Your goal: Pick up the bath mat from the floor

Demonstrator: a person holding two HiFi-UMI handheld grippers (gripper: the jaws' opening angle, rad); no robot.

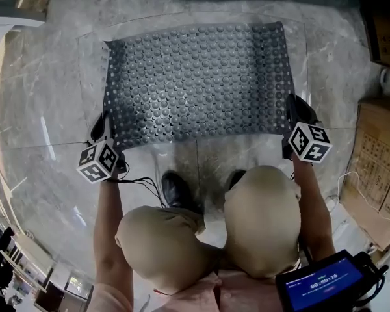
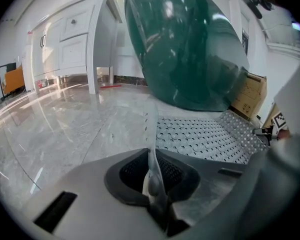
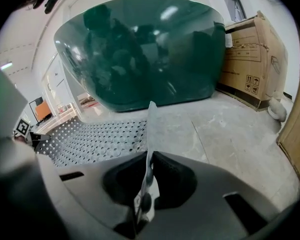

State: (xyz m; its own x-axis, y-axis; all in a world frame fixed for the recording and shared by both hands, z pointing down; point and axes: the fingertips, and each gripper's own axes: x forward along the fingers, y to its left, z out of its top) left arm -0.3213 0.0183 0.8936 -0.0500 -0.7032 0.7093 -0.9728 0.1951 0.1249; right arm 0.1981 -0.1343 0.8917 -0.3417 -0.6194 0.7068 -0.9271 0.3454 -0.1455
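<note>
Left tongs (image 1: 104, 127) and right tongs (image 1: 294, 108) each grip a near corner of the bath mat (image 1: 198, 83). We find the mat stretched between them, its far part lying on the marble floor (image 1: 39, 109).

The bath mat (image 1: 198, 83) spreads across the upper middle of the head view on the floor (image 1: 45, 109). Its lower left corner sits between the jaws of the left gripper (image 1: 106, 127) and its lower right corner between the jaws of the right gripper (image 1: 292, 108). Two shoes (image 1: 179, 192) stand just below the mat's near edge, at centre frame, with the person's knees (image 1: 263, 220) below them. Cardboard boxes (image 1: 377, 168) line the right edge, and a screen device (image 1: 328, 283) hangs at lower right. In the right gripper view a large rounded tub (image 3: 140, 54) stands behind the mat's far edge. In the left gripper view a cabinet (image 2: 75, 34) stands at upper left, left of the tub.
</note>
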